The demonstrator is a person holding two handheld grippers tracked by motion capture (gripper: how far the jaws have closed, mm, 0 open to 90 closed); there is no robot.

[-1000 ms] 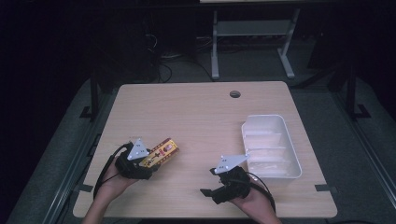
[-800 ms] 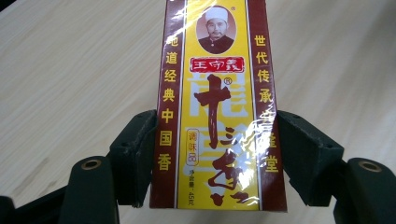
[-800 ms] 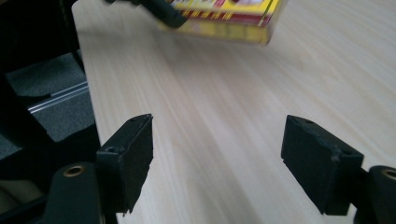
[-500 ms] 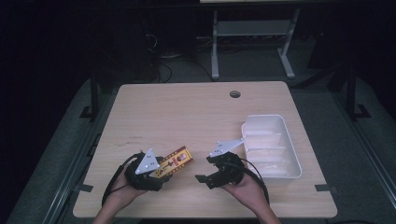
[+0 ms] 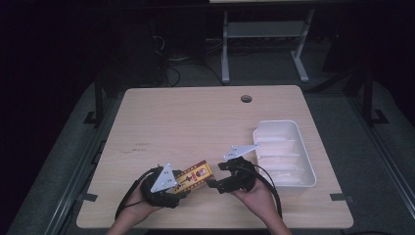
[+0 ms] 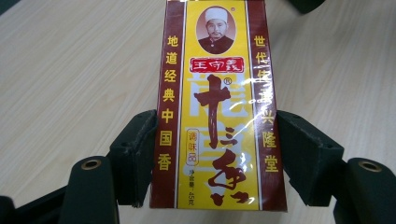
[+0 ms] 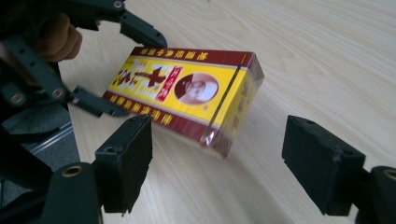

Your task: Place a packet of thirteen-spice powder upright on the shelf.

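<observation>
Seasoning box (image 6: 217,107) front, red label 王守义, large characters 十三香, tag 调味品, net weight 45克, left band 地道经典中国香, right band ending 兴隆堂, ® mark.

Glossy film-wrapped cardboard box (image 6: 217,107) on matt pale wood-grain table (image 5: 186,122)

— Where's everything sitting on your end?

— On my worktop (image 5: 195,117) the seasoning box (image 5: 195,176) lies near the front edge, left of centre. My left gripper (image 5: 169,188) has its fingers (image 6: 135,158) on either side of the box's near end. My right gripper (image 5: 220,183) is just right of the box's far end, facing it.

— And the tray?

— The tray (image 5: 306,152) rests at the right side, beyond my right gripper. A cable hole (image 5: 246,99) sits behind it, near the back edge.
</observation>
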